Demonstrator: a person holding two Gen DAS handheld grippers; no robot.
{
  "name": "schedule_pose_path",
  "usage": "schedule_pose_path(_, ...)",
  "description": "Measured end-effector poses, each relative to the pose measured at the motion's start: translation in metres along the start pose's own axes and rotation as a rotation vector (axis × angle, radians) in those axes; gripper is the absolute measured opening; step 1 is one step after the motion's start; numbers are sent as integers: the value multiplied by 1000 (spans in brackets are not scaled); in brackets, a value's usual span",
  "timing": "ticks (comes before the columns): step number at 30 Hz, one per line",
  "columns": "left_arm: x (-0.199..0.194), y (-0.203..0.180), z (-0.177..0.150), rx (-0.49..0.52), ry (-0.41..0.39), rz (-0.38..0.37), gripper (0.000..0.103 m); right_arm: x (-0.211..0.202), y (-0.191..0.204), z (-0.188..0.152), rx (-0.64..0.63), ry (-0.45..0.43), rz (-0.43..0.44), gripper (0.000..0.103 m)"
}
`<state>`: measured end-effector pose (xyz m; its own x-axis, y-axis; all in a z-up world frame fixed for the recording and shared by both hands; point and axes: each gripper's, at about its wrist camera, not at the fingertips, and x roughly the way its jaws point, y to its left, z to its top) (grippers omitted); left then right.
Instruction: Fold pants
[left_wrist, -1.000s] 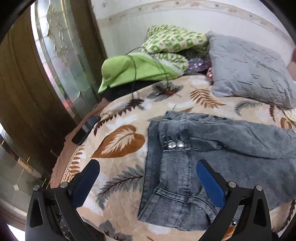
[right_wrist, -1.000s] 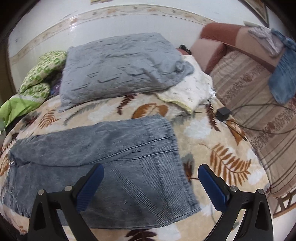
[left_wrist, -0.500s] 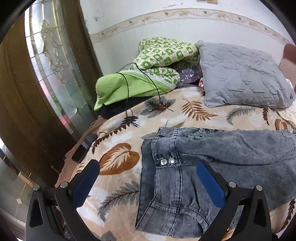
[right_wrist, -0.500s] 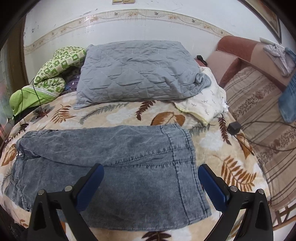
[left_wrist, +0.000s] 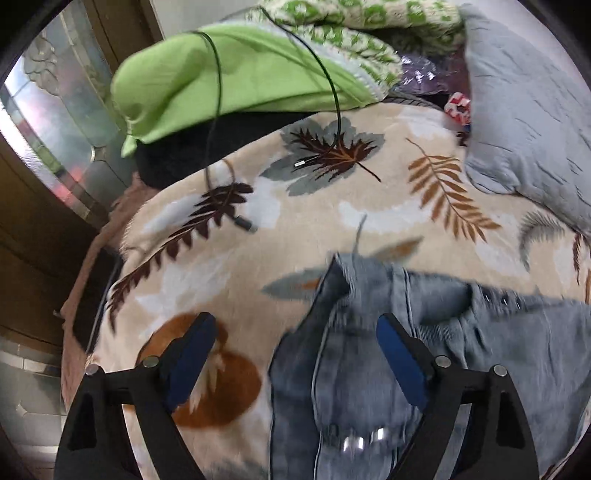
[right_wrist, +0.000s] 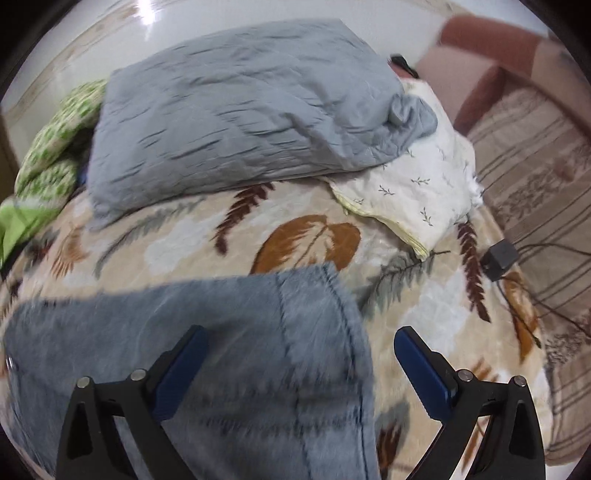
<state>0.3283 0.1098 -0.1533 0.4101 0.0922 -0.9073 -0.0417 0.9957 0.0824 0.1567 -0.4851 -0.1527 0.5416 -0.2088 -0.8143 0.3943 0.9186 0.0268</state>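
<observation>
Grey-blue denim pants lie flat on a leaf-patterned beige blanket (left_wrist: 362, 218). In the left wrist view their waistband end (left_wrist: 365, 295) with two metal snaps fills the lower right. My left gripper (left_wrist: 293, 338) is open, close above the waistband's left corner. In the right wrist view the hem end of the legs (right_wrist: 317, 325) lies in the lower middle. My right gripper (right_wrist: 301, 350) is open, low over the hem, straddling its right edge. Both views are motion-blurred.
A grey pillow (right_wrist: 240, 114) and a white pillow (right_wrist: 424, 188) lie behind the pants. Green bedding (left_wrist: 236, 74) and a black cable (left_wrist: 332, 107) sit at the back left. A charger block (right_wrist: 500, 256) lies right, beside a striped sofa (right_wrist: 546, 192). A door (left_wrist: 37, 206) stands left.
Both grippers have dropped down and forward, close over the pants: the left towards the waistband, the right towards the hem. Both stay open.
</observation>
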Motion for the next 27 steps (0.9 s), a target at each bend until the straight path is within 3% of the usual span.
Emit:
schedule_pose_path(5, 32, -16, 24, 31, 77, -18, 69, 48, -7, 29, -5, 80, -3, 88)
schedule_pose_path(7, 42, -23, 33, 40, 100, -46, 68, 68, -11, 36, 8, 109, -7, 78)
schedule_pose_path(10, 56, -30, 40, 37, 129, -77, 64, 94, -16, 43, 44, 154, 8, 72)
schedule_pose_path(18, 81, -40, 38, 32, 201, -158, 31, 132, -12, 41, 28, 232, -17, 63)
schedule_pose_path(23, 80, -39, 34, -7, 205, -197, 5, 137, -4, 36, 13, 233, 2, 43)
schedule_pose_path(25, 73, -33, 30, -21, 178, -204, 3, 133, 0, 35, 1, 217, -4, 18)
schedule_pose_path(27, 62, -28, 26, -29, 145, -218, 3, 120, 5, 32, -19, 185, -16, 15)
